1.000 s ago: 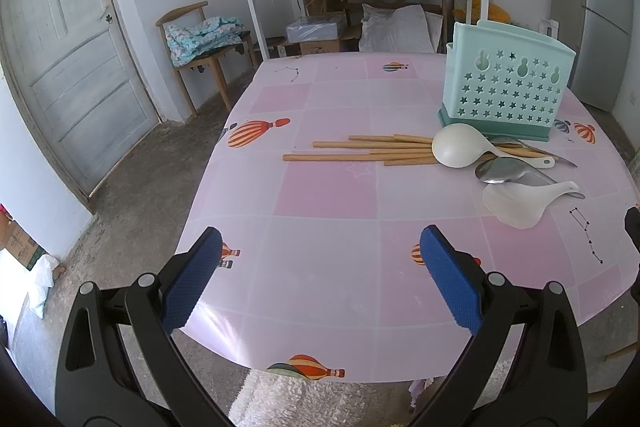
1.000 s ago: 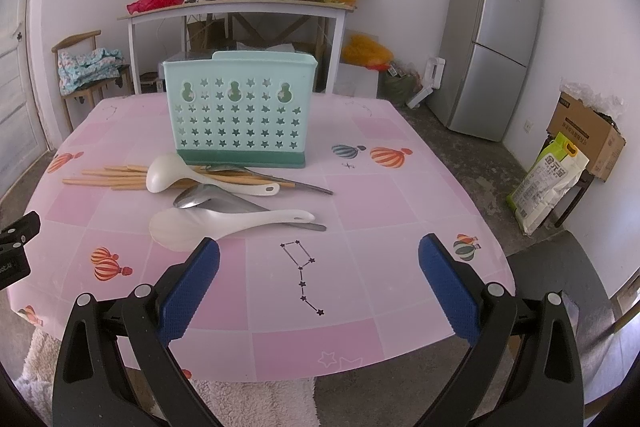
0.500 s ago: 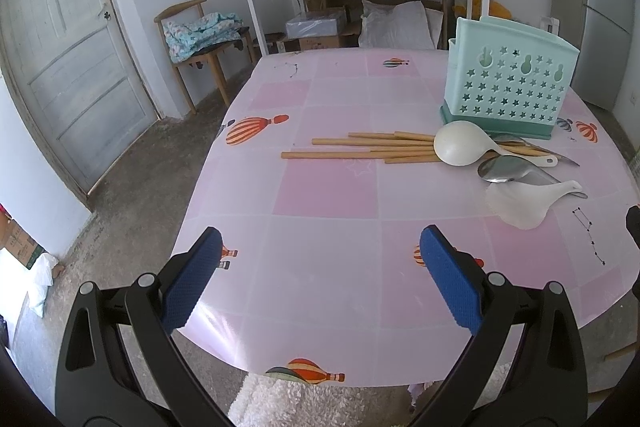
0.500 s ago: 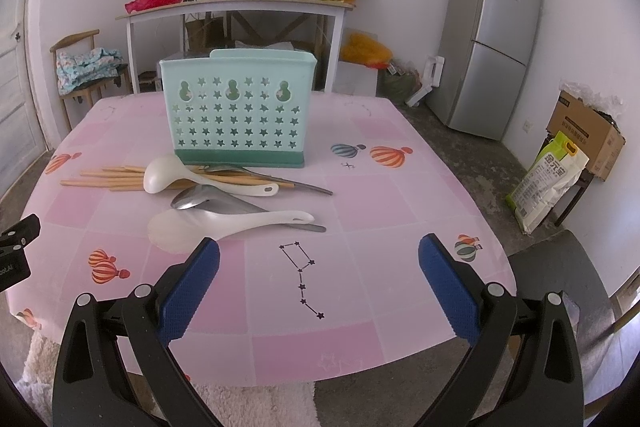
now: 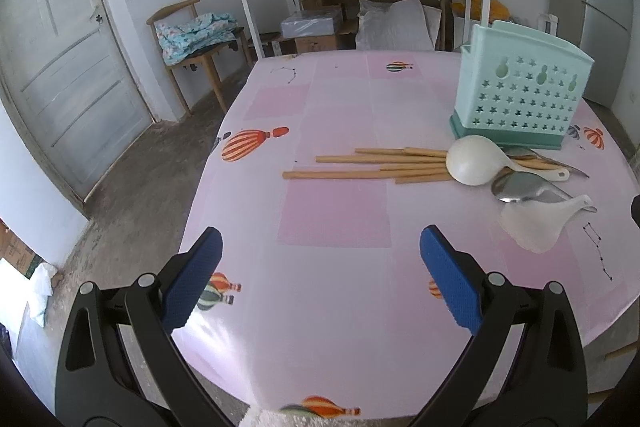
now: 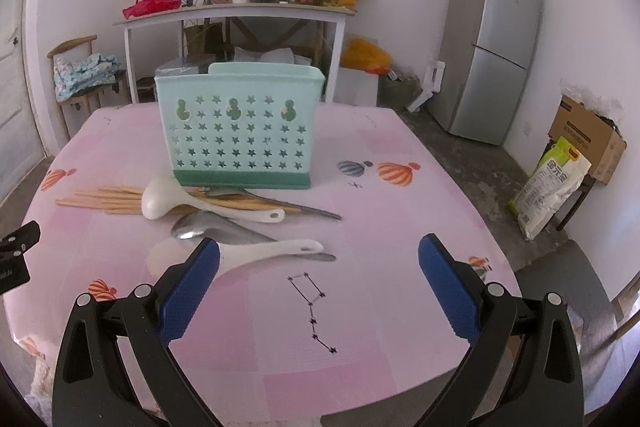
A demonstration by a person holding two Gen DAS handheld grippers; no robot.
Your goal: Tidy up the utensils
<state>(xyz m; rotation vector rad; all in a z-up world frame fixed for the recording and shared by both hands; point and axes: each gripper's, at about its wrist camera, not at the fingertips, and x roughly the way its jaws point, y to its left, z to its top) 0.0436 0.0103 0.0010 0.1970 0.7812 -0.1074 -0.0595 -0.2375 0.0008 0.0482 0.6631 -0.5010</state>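
Note:
A mint-green utensil holder point(image 6: 240, 131) with star holes stands upright on the pink table point(image 6: 380, 235); it also shows in the left wrist view point(image 5: 520, 95). In front of it lie several wooden chopsticks point(image 5: 368, 165), a white ladle point(image 6: 192, 203), a metal spoon point(image 6: 216, 229) and a white rice paddle point(image 6: 248, 255). My right gripper point(image 6: 318, 287) is open and empty, low over the table with its left finger next to the paddle. My left gripper point(image 5: 320, 279) is open and empty, above the table's near left part, short of the chopsticks.
A white side table point(image 6: 236, 15) with bottles and a kettle stands at the back wall. A wooden chair point(image 5: 188, 35) and a door point(image 5: 60, 67) are to the left. A fridge point(image 6: 496, 43), a box and a sack point(image 6: 552, 183) are to the right.
Both grippers have moved forward toward the utensils. The right one has come closer to the rice paddle. Both stay open.

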